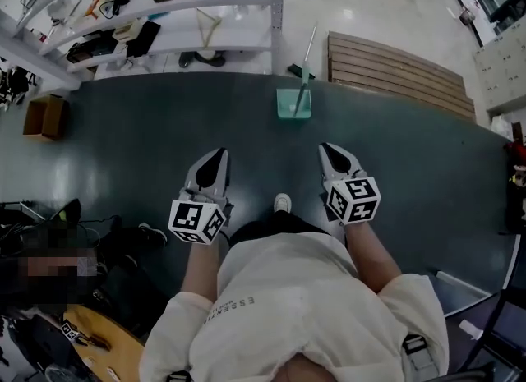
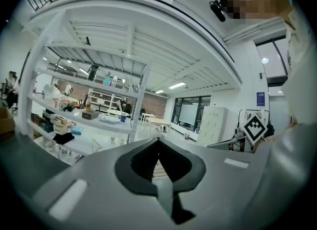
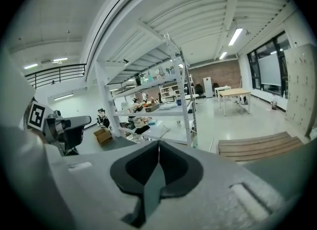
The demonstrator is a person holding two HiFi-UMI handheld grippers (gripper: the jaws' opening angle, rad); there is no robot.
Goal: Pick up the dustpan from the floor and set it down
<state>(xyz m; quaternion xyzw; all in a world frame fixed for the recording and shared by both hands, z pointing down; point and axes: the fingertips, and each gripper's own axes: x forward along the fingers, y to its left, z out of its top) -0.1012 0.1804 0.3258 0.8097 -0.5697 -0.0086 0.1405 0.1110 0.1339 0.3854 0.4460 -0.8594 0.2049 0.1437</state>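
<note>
The teal dustpan [image 1: 293,105] stood on the dark floor [image 1: 148,142] at the upper centre of the frame, its long handle apparently upright. Well below it, the left gripper [image 1: 217,158] and right gripper [image 1: 329,154] had their fingers pressed together, holding nothing.

The dustpan [image 1: 288,108] is a pale mint-green, box-shaped pan with a long, thin, light-coloured handle [image 1: 308,52] rising from it. It stands on its base on the dark green floor [image 1: 164,134], close to that floor's far edge, and its handle leans slightly to the right in the head view. It sits just in front of the white shelving post [image 1: 277,11] and near the left end of the slatted wooden platform [image 1: 394,68], with nothing touching it.
</note>
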